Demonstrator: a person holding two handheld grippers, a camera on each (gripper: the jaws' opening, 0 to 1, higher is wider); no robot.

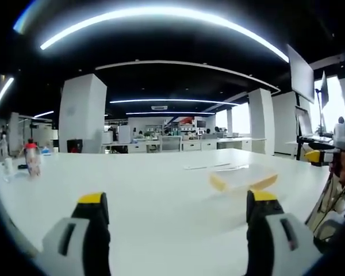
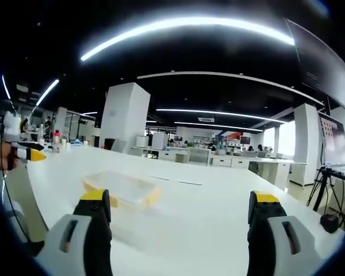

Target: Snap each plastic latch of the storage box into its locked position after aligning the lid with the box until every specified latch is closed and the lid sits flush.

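The clear plastic storage box (image 1: 241, 177) with yellow latches lies on the white table (image 1: 161, 190), ahead and right of my left gripper (image 1: 178, 198), which stands open and empty well short of it. In the right gripper view the box (image 2: 122, 190) sits ahead and left of my right gripper (image 2: 181, 198), also open with nothing between its jaws. A yellow latch (image 2: 152, 197) shows at the box's near end. Whether the latches are locked is too small to tell. Each view catches the other gripper's yellow tip, the right gripper (image 1: 314, 156) and the left gripper (image 2: 33, 154), both held off the table's edge.
A bottle with a red cap (image 1: 32, 159) stands at the table's left side, with small items beside it. A tripod (image 2: 326, 187) stands off the table to the right. Desks, white pillars and a monitor (image 1: 301, 72) lie behind.
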